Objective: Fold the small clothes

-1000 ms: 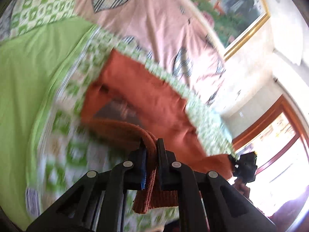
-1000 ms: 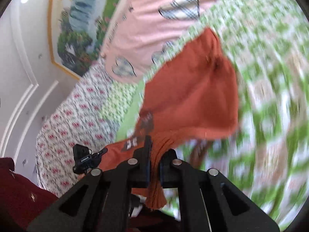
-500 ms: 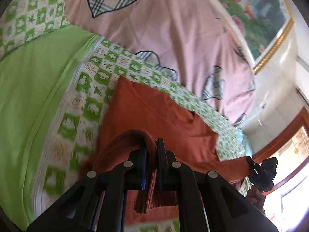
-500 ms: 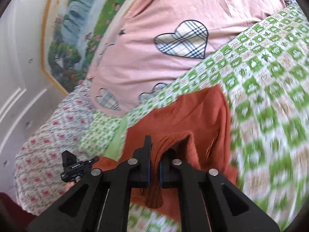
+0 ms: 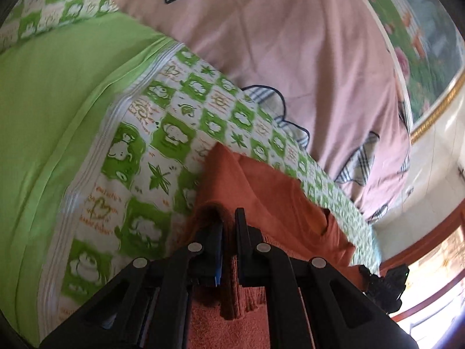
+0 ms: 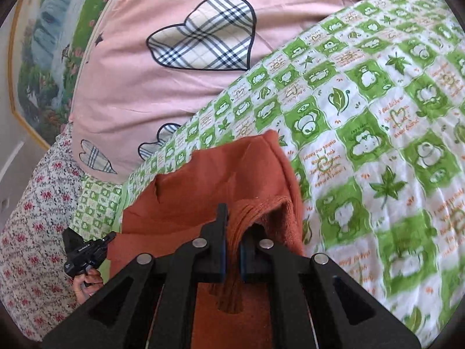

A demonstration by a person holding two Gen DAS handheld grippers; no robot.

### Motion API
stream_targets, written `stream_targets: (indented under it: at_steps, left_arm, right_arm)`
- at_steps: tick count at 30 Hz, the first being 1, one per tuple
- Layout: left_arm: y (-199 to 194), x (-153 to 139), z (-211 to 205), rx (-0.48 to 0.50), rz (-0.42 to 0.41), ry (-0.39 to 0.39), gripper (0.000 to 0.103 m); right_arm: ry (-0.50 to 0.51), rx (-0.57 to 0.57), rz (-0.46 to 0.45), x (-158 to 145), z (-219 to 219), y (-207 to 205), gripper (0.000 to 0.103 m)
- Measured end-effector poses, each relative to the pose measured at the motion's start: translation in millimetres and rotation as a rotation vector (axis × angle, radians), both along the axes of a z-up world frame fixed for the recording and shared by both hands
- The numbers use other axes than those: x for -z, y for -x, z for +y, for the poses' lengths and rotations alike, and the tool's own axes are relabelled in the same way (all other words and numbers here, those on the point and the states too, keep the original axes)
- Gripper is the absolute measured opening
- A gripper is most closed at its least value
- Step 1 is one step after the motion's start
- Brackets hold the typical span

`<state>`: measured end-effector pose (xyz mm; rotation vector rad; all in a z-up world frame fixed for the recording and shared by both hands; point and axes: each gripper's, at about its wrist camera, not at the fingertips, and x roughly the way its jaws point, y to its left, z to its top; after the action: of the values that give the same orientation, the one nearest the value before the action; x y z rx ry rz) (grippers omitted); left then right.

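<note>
Rust-orange garment (image 5: 261,203): my left hand-held gripper (image 5: 228,226) and right hand-held gripper (image 6: 232,226) each clamp its ribbed hem; I should lay it level, edges aligned.

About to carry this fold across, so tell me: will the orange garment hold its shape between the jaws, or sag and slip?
Likely floppy: the orange garment bunches and droops below both grippers, left gripper and right gripper. Probably not slippery: its ribbed edge looks knitted and sits pinched in shut jaws. It seems light, since it drapes in soft folds on the green patterned quilt.
</note>
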<state>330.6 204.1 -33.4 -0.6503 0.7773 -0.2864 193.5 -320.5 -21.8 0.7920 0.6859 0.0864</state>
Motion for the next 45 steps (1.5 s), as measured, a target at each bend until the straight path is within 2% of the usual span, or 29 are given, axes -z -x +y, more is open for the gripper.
stream_targets:
  at_steps: [5,9,10,13,15,16,19,21,22,23,26,28,30,32,34,36,38,41,45]
  left_arm:
    - [-10.6,7.0,-13.2,0.013,0.019,-0.097,0.006]
    - [6.5,3.6,-11.9,0.037,0.035,-0.097,0.006]
    - [18.8,-1.1,-15.0,0.063,0.025,-0.111,0.007]
    - [62.3,-8.4,-42.8,0.209,0.004,-0.143,0.012]
    - [78.8,-5.2,-68.9,0.312,0.011,-0.135,0.014]
    - [84.5,-1.2,-88.6,0.38,0.023,-0.134,0.015]
    - [79.4,12.7,-140.8,0.518,0.071,-0.171,0.016]
    - [65.3,22.2,-164.2,0.564,0.109,-0.246,0.016]
    - [52.5,26.8,-170.8,0.58,0.135,-0.266,0.015]
    - [44.9,27.3,-170.4,0.584,0.142,-0.252,0.015]
    - [9.2,22.9,-153.5,0.548,0.154,-0.193,0.014]
    - [-21.2,13.5,-137.8,0.443,0.111,-0.291,0.012]
    - [-42.8,7.5,-123.4,0.364,0.099,-0.305,0.013]
    - [-64.5,-2.1,-104.1,0.238,0.086,-0.31,0.011]
    - [-75.9,-12.8,-84.7,0.136,0.058,-0.26,0.012]
    - [-76.6,-19.2,-71.2,0.066,0.044,-0.221,0.02]
    - [-67.7,-23.3,-61.8,0.049,0.026,-0.157,0.021]
    - [-40.9,-24.4,-61.5,0.044,0.008,-0.164,0.033]
    - [-0.5,-19.6,-65.9,0.064,0.0,-0.164,0.037]
  right_arm:
    - [0.045,0.01,0.061,5.7,1.6,-13.6,0.007]
    - [-0.01,0.032,0.099,12.3,-3.0,-6.7,0.009]
    - [-0.02,0.042,0.077,6.8,-2.9,3.5,0.012]
    - [0.022,0.054,0.003,-17.4,6.9,36.8,0.037]
    - [0.049,-0.06,-0.065,-31.8,33.5,51.0,0.038]
    - [0.061,-0.136,-0.062,-33.3,49.3,50.0,0.038]
    - [0.183,-0.413,0.065,-20.1,114.3,26.4,0.038]
    - [0.28,-0.541,0.138,-5.0,145.8,7.8,0.038]
    - [0.298,-0.569,0.168,2.1,150.7,-1.2,0.038]
    - [0.314,-0.573,0.19,7.2,150.2,-8.7,0.037]
    - [0.382,-0.528,0.209,10.1,130.6,-29.5,0.035]
    - [0.472,-0.421,0.219,3.0,108.1,-44.3,0.034]
    - [0.528,-0.256,0.233,-5.1,76.8,-59.4,0.034]
    - [0.478,-0.13,0.208,-14.5,50.6,-63.9,0.035]
    - [0.407,-0.023,0.163,-25.7,28.5,-60.8,0.036]
    - [0.377,0.031,0.127,-35.4,20.8,-49.4,0.036]
    - [0.355,0.04,0.103,-43.7,23.3,-38.6,0.037]
    - [0.313,0.009,0.071,-52.0,31.7,-17.9,0.044]
    - [0.257,-0.041,0.076,-44.3,53.1,19.8,0.047]
